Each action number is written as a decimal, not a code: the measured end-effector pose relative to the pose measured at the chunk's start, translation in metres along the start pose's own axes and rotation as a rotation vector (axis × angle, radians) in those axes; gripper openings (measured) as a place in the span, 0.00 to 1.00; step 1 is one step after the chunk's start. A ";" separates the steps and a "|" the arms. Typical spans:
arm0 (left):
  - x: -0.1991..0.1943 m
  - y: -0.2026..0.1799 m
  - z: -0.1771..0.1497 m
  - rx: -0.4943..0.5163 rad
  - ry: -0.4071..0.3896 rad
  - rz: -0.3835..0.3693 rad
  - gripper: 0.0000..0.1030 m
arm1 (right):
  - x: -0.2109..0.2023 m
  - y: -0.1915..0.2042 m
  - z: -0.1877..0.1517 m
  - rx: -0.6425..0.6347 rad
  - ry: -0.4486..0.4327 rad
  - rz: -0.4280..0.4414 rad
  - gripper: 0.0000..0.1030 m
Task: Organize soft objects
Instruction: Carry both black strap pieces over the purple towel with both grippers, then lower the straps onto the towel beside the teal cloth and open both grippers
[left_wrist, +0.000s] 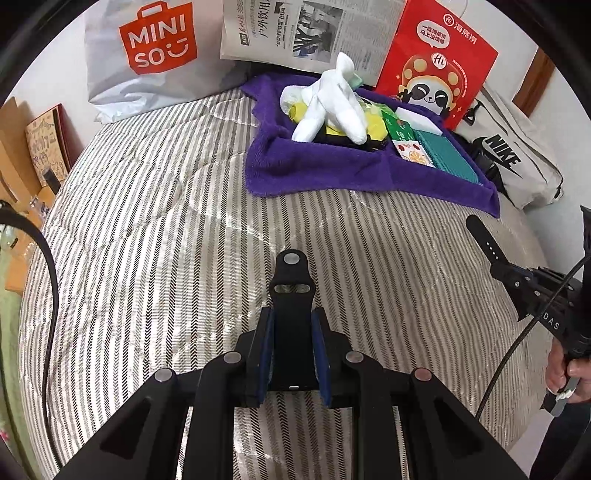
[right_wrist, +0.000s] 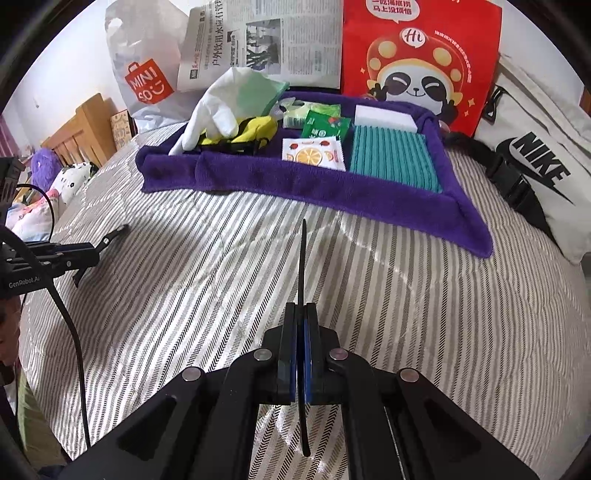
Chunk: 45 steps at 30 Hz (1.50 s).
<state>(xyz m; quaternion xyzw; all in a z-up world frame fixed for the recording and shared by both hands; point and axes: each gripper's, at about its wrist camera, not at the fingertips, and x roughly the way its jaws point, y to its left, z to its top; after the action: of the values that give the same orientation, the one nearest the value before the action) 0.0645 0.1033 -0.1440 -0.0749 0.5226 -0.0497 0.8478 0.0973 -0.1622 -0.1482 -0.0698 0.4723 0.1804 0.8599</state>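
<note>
Striped grey-and-white bedding (left_wrist: 155, 236) covers the whole bed, with a wooden headboard (right_wrist: 86, 125) and a purple plush toy (right_wrist: 44, 162) off at the far left edge. Against the wall behind stand a white Miniso bag (left_wrist: 147, 55), then a folded newspaper (left_wrist: 295, 29), a red panda bag (left_wrist: 436, 62) and a white Nike bag (left_wrist: 513, 155) lying at the right. Just in front of them a purple towel (left_wrist: 314, 166) is spread on the bedding, carrying a white glove (left_wrist: 332, 103) atop yellow items at its left, green and orange-printed packets in the middle, and a teal ribbed cloth (right_wrist: 395, 158) with a white sponge (right_wrist: 384, 116) at its right. Nearer the cameras, the left gripper (left_wrist: 291, 354) has its jaws pressed on a black strap piece (left_wrist: 291, 295) lying flat, and the right gripper (right_wrist: 301, 354) is clamped on a second black strap (right_wrist: 303, 266) held on edge, both well apart from the towel
</note>
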 end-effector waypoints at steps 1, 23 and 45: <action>-0.002 -0.001 0.001 0.003 -0.005 0.000 0.19 | -0.002 -0.001 0.002 0.002 -0.006 -0.001 0.03; -0.031 -0.032 0.065 0.081 -0.091 -0.072 0.19 | -0.012 -0.024 0.057 0.063 -0.060 0.005 0.03; 0.019 -0.074 0.158 0.129 -0.087 -0.192 0.19 | 0.035 -0.053 0.122 0.109 -0.083 0.028 0.03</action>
<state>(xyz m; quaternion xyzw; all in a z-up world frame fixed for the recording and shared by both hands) 0.2135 0.0397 -0.0780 -0.0721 0.4717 -0.1607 0.8640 0.2307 -0.1672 -0.1136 -0.0086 0.4464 0.1693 0.8786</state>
